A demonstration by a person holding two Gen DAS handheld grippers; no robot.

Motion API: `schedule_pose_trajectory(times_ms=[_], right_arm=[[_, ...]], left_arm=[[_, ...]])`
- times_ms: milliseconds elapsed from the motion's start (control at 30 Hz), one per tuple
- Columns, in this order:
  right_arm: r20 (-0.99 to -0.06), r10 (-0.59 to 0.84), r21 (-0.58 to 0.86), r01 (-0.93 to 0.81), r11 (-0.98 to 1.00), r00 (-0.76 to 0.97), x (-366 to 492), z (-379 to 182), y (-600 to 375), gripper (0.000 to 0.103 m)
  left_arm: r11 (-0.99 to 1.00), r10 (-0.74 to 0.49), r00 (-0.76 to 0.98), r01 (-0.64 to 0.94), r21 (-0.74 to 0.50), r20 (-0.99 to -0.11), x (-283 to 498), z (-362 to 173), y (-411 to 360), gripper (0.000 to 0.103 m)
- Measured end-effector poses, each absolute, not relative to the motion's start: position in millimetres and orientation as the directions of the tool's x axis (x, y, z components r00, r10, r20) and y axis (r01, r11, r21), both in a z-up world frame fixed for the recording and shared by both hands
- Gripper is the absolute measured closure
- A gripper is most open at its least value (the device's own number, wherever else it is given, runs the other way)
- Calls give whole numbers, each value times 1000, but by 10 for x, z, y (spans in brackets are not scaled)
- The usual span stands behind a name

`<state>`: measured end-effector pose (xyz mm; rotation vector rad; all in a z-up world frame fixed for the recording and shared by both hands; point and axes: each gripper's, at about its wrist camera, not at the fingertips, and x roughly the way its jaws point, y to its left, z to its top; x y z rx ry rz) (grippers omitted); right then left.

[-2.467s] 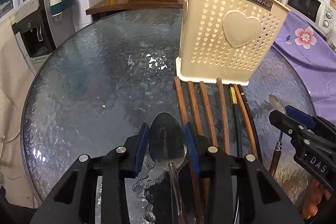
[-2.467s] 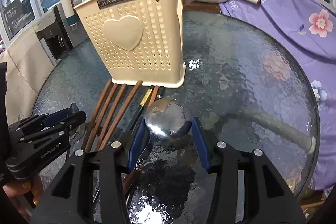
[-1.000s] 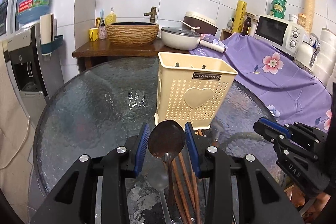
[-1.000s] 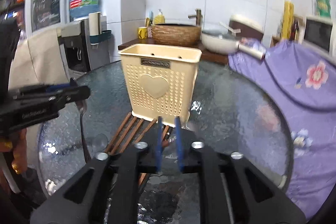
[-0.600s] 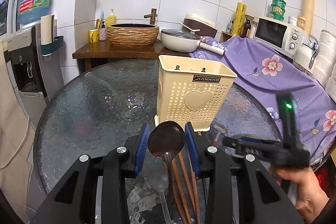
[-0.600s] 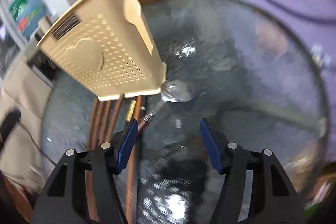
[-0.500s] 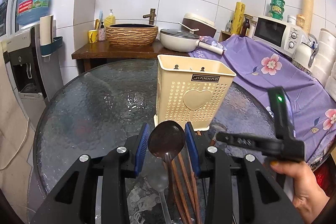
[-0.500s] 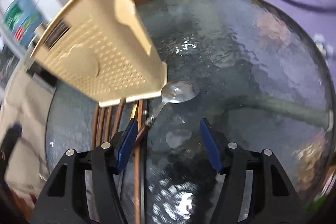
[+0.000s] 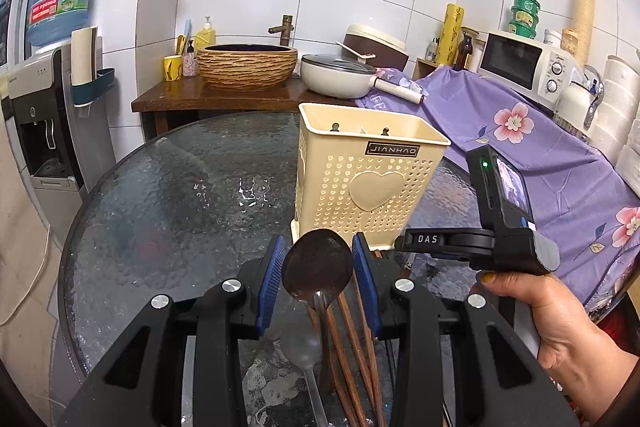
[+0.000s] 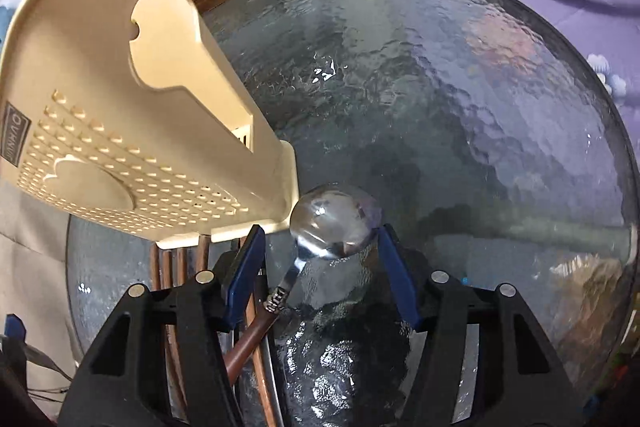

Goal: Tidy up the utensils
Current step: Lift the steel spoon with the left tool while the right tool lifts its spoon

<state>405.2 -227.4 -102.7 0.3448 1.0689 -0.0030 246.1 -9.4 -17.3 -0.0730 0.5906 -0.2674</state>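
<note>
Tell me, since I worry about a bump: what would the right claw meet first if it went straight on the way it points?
Most likely the spoon lying on the glass table: its bowl sits between the open right claw tips, just ahead. The holder stands left of that line. Depth is hard to judge.

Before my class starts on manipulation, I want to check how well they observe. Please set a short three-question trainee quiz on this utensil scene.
1. True or false: the cream perforated plastic utensil basket lies on its side on the round textured glass table.
2. What is the left gripper holding? A) a wooden chopstick B) a metal spoon C) nothing
3. Where is the brown-handled metal spoon in relation to the right gripper?

Key
1. False: it stands upright.
2. B, gripped by its bowl.
3. It lies on the table between the open jaws. They have just been closing slightly, but the pads are not pressing on it.
</note>
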Motion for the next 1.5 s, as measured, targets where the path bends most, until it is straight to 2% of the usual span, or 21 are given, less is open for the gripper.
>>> schedule_pose_trajectory(times_ms=[67, 167, 467, 667, 833, 867, 933, 967, 1033, 1367, 1433, 1467, 1500], right_arm=[[-869, 138, 233, 147, 961, 475, 4133, -1023, -2219, 46], [-871, 111, 198, 136, 971, 479, 4143, -1031, -2235, 57], [-840, 214, 270, 43, 962, 498, 4084, -1063, -2474, 59], [-743, 236, 256, -59, 965, 627, 3710, -859, -2639, 59], [-598, 187, 107, -153, 982, 779, 3185, -447, -2560, 60], [-577, 188, 92, -166, 982, 794, 3104, -383, -2531, 63], [-549, 188, 64, -184, 981, 814, 2983, -300, -2509, 91], [-542, 183, 44, -190, 981, 820, 2927, -268, -2487, 94], [-548, 162, 3, -192, 981, 821, 2911, -268, -2447, 94], [-629, 160, 90, -133, 987, 761, 3211, -516, -2634, 92], [-651, 133, 94, -95, 991, 747, 3331, -579, -2729, 75], [-669, 131, 103, -84, 991, 732, 3397, -615, -2760, 55], [-690, 140, 122, -76, 990, 710, 3484, -667, -2791, 50]], left_arm=[[963, -271, 796, 228, -147, -541, 2473, -173, -100, 68], [963, -271, 796, 229, -144, -541, 2476, -170, -106, 68], [963, -268, 799, 234, -132, -538, 2475, -150, -159, 68], [965, -263, 804, 228, -133, -533, 2456, -117, -144, 68], [966, -260, 812, 222, -135, -523, 2425, -66, -122, 68], [966, -257, 815, 221, -132, -520, 2417, -50, -125, 68], [967, -255, 817, 219, -131, -517, 2403, -33, -128, 68], [967, -254, 819, 218, -130, -514, 2394, -23, -135, 68], [968, -252, 820, 218, -127, -514, 2388, -16, -155, 68], [970, -243, 822, 210, -122, -516, 2405, 5, -168, 68], [969, -247, 821, 213, -125, -515, 2412, 7, -166, 68], [969, -248, 821, 214, -125, -514, 2410, 3, -163, 68], [968, -250, 821, 217, -124, -514, 2411, 5, -171, 68]])
